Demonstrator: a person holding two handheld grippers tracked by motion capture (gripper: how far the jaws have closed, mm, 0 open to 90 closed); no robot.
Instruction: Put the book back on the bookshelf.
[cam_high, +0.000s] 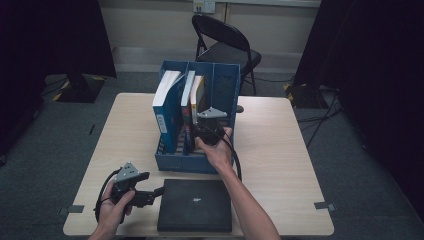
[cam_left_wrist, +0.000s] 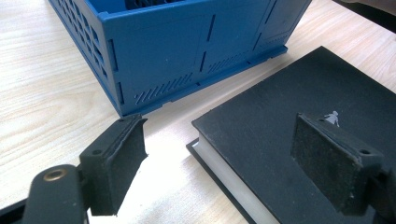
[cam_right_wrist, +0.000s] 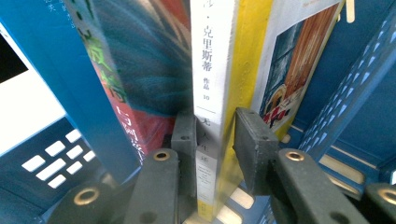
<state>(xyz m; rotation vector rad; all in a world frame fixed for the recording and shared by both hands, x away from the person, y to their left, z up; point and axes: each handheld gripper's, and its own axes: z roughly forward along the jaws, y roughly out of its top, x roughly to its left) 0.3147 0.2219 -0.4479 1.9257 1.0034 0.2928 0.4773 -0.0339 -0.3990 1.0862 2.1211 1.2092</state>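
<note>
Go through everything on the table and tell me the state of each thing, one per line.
Right gripper: jaws either side of the yellow-spined book's spine, pads close to it; full contact unclear.
Yellow-spined book: upright in the blue file rack.
Left gripper: open, jaws straddling the black book's corner.
Black book: closed, flat on the table.
Blue file rack: upright, books standing inside.
Folding chair: unfolded, empty.

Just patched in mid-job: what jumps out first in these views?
The blue rack of upright books mid-table, where the right gripper straddles the spine of a white-and-yellow book. Nearer the person, a black book lies flat, with the left gripper open over its corner.
</note>
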